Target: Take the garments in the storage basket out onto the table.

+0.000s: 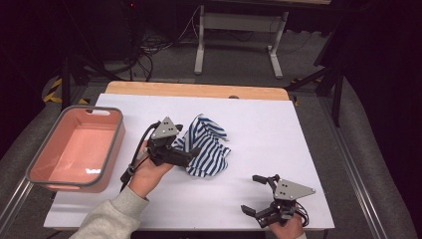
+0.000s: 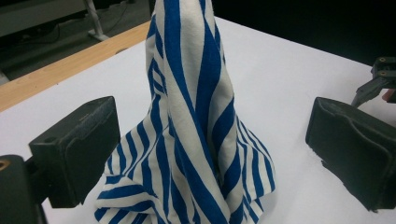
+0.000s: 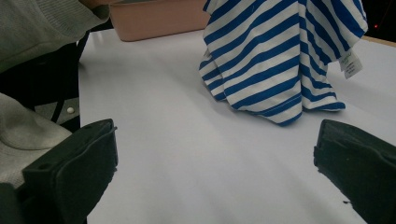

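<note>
Striped cloth [image 1: 206, 145] lies bunched mid-table, nearer the far edge. Left gripper [image 1: 191, 155] sits at it, jaws wide, cloth between but unpinched. Right gripper [image 1: 256, 194] waits spread by the near right corner. We judge regrasping next, toward the pink bin [image 1: 74, 181].

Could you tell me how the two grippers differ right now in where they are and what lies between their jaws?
The left gripper sits mid-table with its open jaws either side of the striped cloth, not pressing it; the right gripper sits near the table's front edge, well clear of the cloth. The left gripper's jaws frame cloth, while the right gripper's frame bare white table. Both are open and hand-held.
</note>
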The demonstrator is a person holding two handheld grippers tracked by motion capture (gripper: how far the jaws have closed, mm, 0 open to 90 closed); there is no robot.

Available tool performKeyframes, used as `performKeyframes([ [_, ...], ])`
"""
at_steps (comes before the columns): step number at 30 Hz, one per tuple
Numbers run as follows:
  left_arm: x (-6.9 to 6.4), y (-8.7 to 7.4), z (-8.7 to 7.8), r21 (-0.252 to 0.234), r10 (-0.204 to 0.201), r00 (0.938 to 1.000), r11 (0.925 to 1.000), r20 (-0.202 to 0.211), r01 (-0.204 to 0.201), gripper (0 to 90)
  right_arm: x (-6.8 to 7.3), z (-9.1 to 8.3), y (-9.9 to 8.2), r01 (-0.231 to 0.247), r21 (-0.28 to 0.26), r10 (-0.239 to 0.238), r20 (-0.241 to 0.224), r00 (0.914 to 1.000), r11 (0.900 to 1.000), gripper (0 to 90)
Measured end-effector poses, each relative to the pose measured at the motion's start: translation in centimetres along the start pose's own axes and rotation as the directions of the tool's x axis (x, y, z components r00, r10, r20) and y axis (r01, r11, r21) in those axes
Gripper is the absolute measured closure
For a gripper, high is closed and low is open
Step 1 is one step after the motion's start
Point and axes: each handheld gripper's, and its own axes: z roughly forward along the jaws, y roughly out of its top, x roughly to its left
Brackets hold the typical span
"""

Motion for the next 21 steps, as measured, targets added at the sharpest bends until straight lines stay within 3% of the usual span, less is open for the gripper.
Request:
performKeyframes([
  [8,0.4,-0.2,-1.5,-0.019,-0.025,0.9991,0.9995,0.033,0.026,2.5,0.0,0.0,0.0,0.0,0.001,0.0,0.0,1.0,1.0,0.1],
  [18,1.0,-0.9,-4.1,-0.036,-0.028,0.9983,0.9989,0.05,0.03,2.5,0.0,0.1,0.0,-0.001,0.002,0.001,-0.002,1.0,1.0,0.1],
  [21,1.1,-1.2,-4.6,-0.012,-0.03,0.9985,0.9995,0.045,0.031,2.6,0.1,0.1,0.0,0.001,0.003,-0.001,-0.001,1.0,1.0,0.1],
])
